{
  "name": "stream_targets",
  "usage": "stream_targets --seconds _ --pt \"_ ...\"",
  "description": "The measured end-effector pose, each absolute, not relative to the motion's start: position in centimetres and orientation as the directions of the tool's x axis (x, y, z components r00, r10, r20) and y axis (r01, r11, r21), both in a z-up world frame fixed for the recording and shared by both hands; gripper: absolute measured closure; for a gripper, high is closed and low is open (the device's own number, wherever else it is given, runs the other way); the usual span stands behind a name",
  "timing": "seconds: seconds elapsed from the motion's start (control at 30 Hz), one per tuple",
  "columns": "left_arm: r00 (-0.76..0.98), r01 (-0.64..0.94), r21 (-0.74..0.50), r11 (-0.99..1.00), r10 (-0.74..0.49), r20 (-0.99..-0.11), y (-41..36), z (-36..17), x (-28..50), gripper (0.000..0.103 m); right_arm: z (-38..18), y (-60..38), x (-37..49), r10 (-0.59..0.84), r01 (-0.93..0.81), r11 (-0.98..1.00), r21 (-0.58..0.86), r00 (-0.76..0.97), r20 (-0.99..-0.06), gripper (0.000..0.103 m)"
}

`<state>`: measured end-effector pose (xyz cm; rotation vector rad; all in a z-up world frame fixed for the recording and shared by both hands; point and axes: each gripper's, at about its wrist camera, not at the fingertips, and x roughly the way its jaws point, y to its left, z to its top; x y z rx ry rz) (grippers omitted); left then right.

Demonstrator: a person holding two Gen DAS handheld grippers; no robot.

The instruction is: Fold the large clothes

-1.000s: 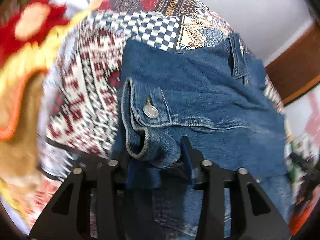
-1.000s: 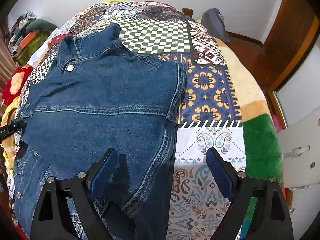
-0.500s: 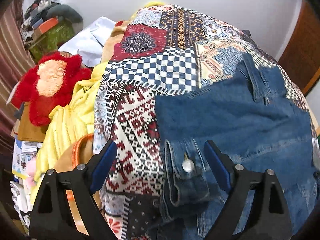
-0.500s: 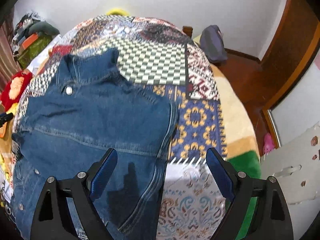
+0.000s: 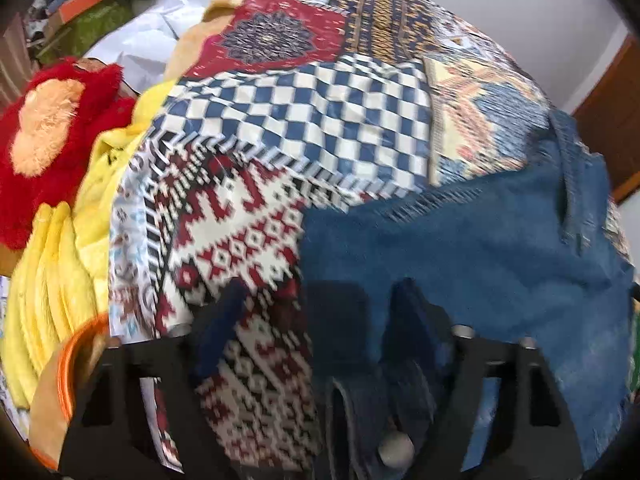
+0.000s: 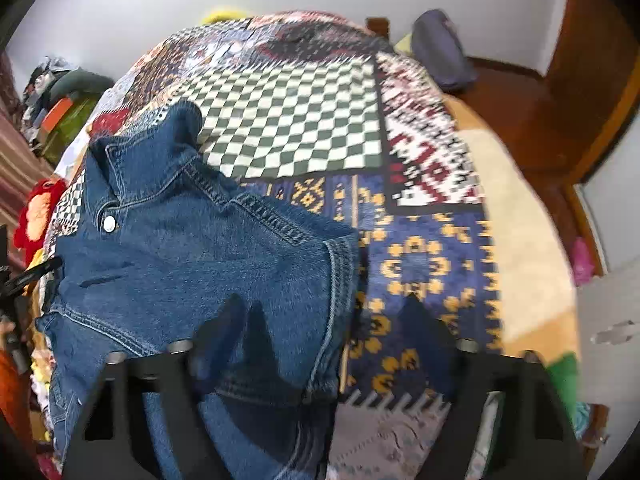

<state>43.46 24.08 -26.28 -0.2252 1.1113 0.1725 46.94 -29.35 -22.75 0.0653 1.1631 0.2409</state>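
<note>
A blue denim jacket (image 6: 192, 264) lies spread on the patchwork bedspread (image 6: 288, 120), collar toward the far end. My left gripper (image 5: 316, 300) hovers over the jacket's left edge (image 5: 460, 240), one finger above the bedspread and one above the denim. Its jaws are closing, and a buttoned cuff (image 5: 394, 448) lies low between them; the pads do not press on it. My right gripper (image 6: 322, 312) straddles the jacket's right side seam. Its jaws are closing too, with the denim edge between them and not pinched.
A red plush toy (image 5: 52, 140) and a yellow blanket (image 5: 60, 280) are heaped beside the bed's left side. A grey-blue bag (image 6: 440, 52) sits at the far right corner, by a wooden door (image 6: 592, 80). Piled clothes (image 6: 68, 100) stand at the far left.
The left gripper let go of the cuff, opened wide, then narrowed while sliding along the jacket's left edge. The right gripper moved along the right edge and its jaws narrowed.
</note>
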Motion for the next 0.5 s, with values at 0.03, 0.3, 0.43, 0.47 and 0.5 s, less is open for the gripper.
stream_targets --seconds 0.03,0.3,0.43,0.47,0.5 --pt "0.437 -0.254 -0.102 0.962 0.020 -0.899 24.2 -26.5 43.7 0.036 -23.3 -29.4 47.3 0.234 -0.156 0.970 0.189 0.361 -0.903 0.041" --pt "0.469 -0.234 -0.208 0.950 -0.077 -0.880 23.8 -27.3 44.2 0.085 -25.5 -28.9 48.8 0.332 -0.169 0.942 0.289 0.355 -0.874 0.081" --pt "0.504 -0.259 -0.182 0.949 -0.028 -0.863 24.0 -25.7 43.9 0.093 -24.4 -27.2 49.6 0.304 -0.239 0.945 0.223 0.389 -0.870 0.089" --pt "0.512 -0.263 -0.164 0.951 -0.006 -0.859 24.3 -25.3 43.8 0.093 -24.0 -26.6 50.0 0.287 -0.261 0.946 0.191 0.403 -0.869 0.090" --pt "0.516 -0.270 -0.131 0.954 0.028 -0.856 24.3 -25.0 43.8 0.093 -23.7 -26.0 50.4 0.273 -0.277 0.946 0.166 0.411 -0.870 0.090"
